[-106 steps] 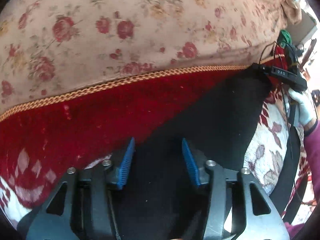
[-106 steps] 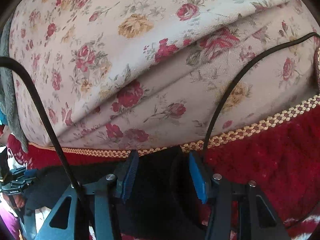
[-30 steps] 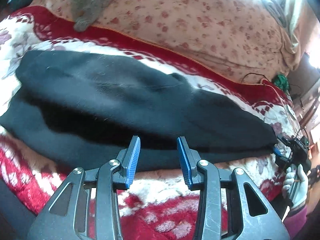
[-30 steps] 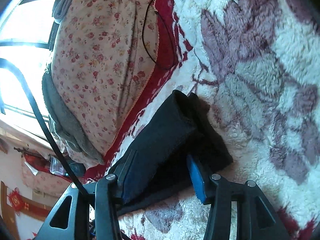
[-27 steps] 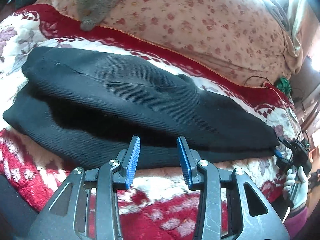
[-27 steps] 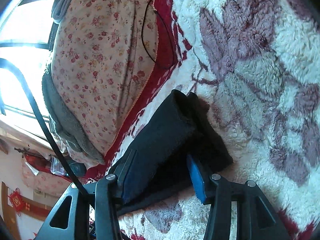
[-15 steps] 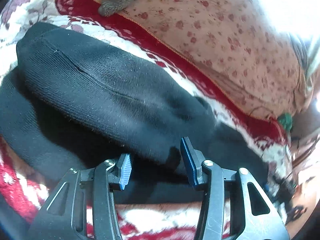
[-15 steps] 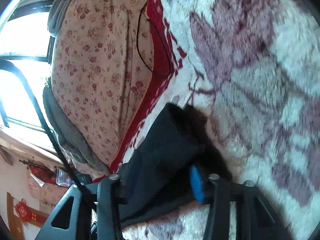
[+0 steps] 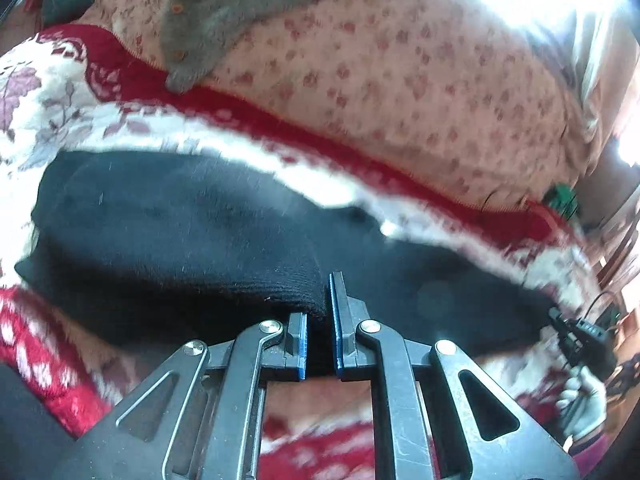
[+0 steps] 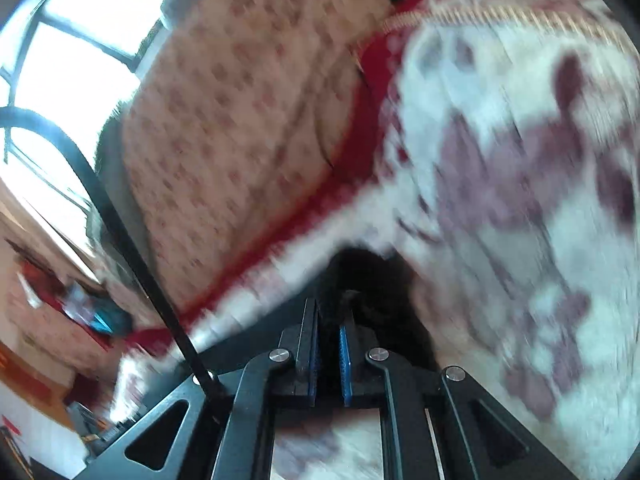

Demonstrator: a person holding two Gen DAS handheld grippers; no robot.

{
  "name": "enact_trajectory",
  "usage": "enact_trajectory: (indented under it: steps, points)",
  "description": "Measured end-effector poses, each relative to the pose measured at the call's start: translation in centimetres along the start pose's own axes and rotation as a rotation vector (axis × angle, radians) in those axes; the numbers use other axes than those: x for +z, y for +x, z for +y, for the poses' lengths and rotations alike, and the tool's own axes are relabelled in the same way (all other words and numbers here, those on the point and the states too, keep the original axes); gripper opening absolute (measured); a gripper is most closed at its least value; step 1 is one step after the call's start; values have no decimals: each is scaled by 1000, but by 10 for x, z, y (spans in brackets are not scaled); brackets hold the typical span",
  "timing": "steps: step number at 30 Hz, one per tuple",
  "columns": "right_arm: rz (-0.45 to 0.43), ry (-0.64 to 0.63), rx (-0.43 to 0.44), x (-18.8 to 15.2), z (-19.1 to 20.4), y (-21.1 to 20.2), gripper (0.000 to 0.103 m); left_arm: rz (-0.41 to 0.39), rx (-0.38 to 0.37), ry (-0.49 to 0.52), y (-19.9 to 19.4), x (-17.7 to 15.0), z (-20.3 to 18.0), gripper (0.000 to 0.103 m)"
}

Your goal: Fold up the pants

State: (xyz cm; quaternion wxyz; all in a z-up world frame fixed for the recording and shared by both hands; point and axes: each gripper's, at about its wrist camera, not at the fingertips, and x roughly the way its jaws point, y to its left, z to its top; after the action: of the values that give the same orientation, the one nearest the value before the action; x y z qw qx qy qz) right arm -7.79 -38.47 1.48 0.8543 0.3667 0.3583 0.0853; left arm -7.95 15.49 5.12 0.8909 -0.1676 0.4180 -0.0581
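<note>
- Left tongs: jaws have just been closing, now pinching the near edge of the black ribbed knit pants; fabric fold sits between the blue pads.
- Right tongs: jaws have just been closing too, now pressed onto the black end of the pants, which a second ago lay loose between spread jaws.
- Right tongs also show at 4 o'clock in the left view, at the far tip of the pants, carried by a white-gloved hand.
- Meaning: both ends gripped, the release-and-regrip looks done; next likely a lift to bring one end over the other. Pants already doubled lengthwise, cross fold not yet made.
- Pants lie across the fluffy red-and-white floral blanket on the bed, running 9 to 4 o'clock in the left view.
- Around: pink flowered quilt roll at 12 o'clock; grey knit garment on it at 11 o'clock; green item at 3 o'clock.
- In the way: black cable crossing the right view at 9 o'clock; could snag. Both views blurred.
</note>
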Motion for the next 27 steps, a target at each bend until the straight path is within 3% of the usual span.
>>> enact_trajectory:
  steps: [5, 17, 25, 26, 27]
  points:
    - [17, 22, 0, -8, -11, -5, 8, 44, 15, -31, 7, -9, 13, 8]
    - [-65, -19, 72, 1, 12, -26, 4, -38, -10, -35, -22, 4, 10, 8]
    - [59, -7, -109, -18, -12, -9, 5, 59, 53, -53, 5, -19, 21, 8]
    - [54, -8, -113, -17, -12, -9, 6, 57, 48, -58, 5, -20, 22, 8]
    - [53, -7, -128, -15, -10, -9, 15, 53, 41, -61, 4, -20, 22, 8]
